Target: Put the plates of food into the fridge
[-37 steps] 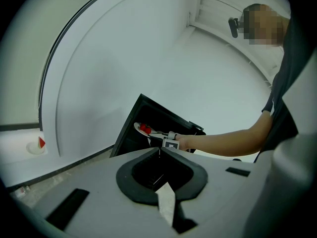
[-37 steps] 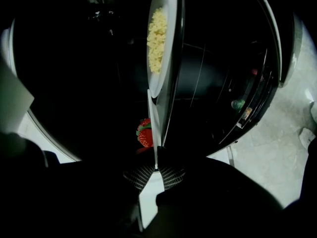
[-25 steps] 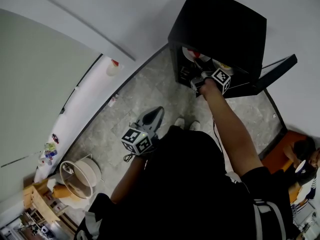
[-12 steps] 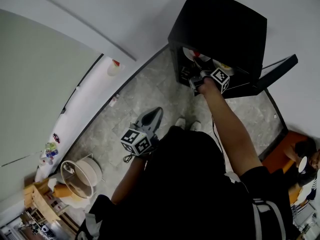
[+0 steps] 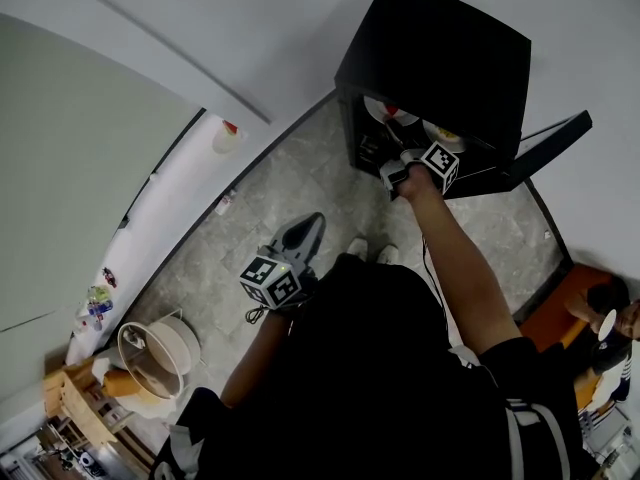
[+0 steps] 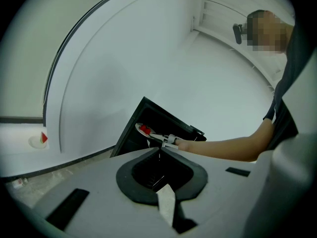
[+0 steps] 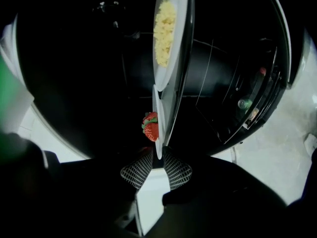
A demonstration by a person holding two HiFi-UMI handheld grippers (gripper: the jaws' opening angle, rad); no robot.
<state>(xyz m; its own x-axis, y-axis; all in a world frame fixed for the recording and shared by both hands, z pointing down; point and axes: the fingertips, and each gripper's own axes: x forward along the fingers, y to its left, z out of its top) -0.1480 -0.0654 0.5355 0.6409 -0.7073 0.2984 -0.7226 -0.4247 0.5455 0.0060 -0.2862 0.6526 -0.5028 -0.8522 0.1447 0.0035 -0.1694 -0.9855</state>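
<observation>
A small black fridge [image 5: 440, 58] stands open on the floor. Two white plates sit on its shelf: one with strawberries [image 5: 385, 111] and one with yellow food [image 5: 440, 133]. In the right gripper view the strawberry plate [image 7: 159, 118] is edge-on, its rim between the mesh pads of my right gripper [image 7: 157, 157]. The jaws are opening and the pads stand just off the rim. The yellow-food plate [image 7: 171, 29] lies behind it. My left gripper [image 5: 305, 233] hangs low over the floor, shut and empty; its view shows the fridge [image 6: 148, 123] from a distance.
The fridge door [image 5: 545, 148] stands open to the right, with bottles on its inner shelf [image 7: 247, 103]. A round fan [image 5: 160, 346] sits on the floor at the lower left. A white ledge with a cup [image 5: 226, 136] runs along the wall. Another person [image 5: 610, 318] is at the right edge.
My right gripper has drawn back a little from the fridge shelf, the plates staying inside. The left gripper has barely moved.
</observation>
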